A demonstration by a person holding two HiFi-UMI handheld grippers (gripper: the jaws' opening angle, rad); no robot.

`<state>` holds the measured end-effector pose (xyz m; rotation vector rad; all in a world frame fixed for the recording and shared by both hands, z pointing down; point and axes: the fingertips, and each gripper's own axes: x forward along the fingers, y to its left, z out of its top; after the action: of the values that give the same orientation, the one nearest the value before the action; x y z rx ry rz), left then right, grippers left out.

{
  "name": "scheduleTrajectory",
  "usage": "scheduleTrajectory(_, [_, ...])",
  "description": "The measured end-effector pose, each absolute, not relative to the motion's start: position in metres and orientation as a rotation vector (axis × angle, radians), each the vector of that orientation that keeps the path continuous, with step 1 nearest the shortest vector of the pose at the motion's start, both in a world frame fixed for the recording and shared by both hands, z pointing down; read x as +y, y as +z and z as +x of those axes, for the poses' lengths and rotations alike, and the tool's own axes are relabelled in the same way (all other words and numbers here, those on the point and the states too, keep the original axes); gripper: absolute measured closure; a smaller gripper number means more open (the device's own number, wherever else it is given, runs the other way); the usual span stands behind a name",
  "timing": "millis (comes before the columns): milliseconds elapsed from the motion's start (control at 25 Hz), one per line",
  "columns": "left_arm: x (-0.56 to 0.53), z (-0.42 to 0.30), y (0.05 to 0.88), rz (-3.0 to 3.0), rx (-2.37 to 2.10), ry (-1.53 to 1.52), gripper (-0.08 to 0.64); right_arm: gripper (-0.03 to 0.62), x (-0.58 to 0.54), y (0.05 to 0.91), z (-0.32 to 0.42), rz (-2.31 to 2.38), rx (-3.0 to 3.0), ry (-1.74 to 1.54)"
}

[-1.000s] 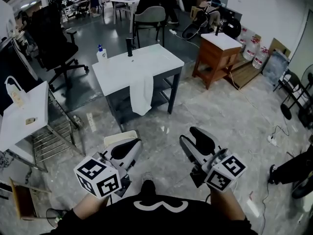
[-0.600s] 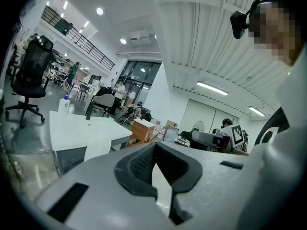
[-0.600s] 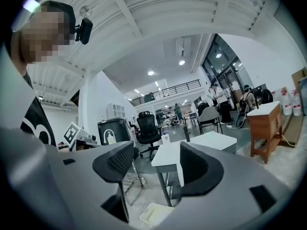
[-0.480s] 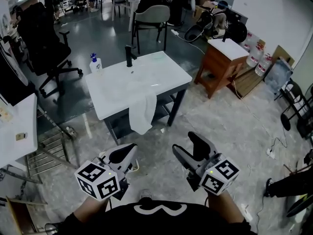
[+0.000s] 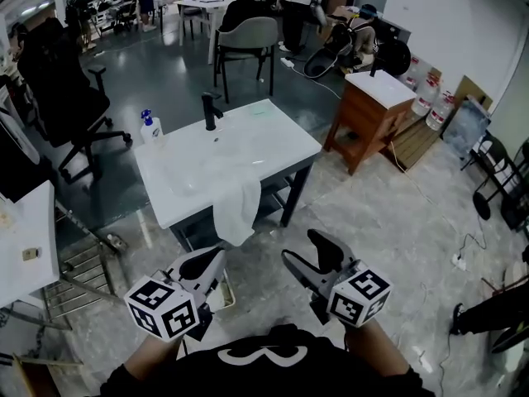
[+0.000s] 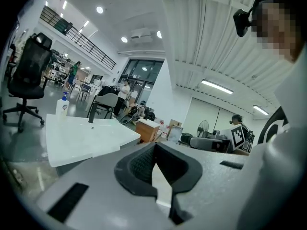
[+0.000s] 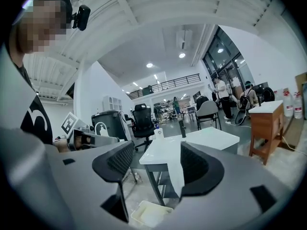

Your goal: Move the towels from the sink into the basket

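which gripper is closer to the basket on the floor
Left. The left gripper hangs right above the basket, hiding most of it in the head view. The right gripper is off to the basket's right, over the floor.
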<state>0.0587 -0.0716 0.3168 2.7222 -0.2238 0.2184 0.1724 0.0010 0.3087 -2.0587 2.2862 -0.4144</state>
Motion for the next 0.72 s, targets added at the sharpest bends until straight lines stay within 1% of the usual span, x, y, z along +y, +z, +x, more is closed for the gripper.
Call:
scheduleTrajectory(360, [-0.109,0.071,0.338,2.642,-0.341,0.227,0.554,0.304,-0.054,0.327,0.193,-1.977,2.384,-0.462])
scheduleTrajectory(720, [-0.181,0.102,0.36,2.573,-0.579,0.227,0.554,0.304,-0.149,0.37,0.24,-1.851,2.557,-0.579])
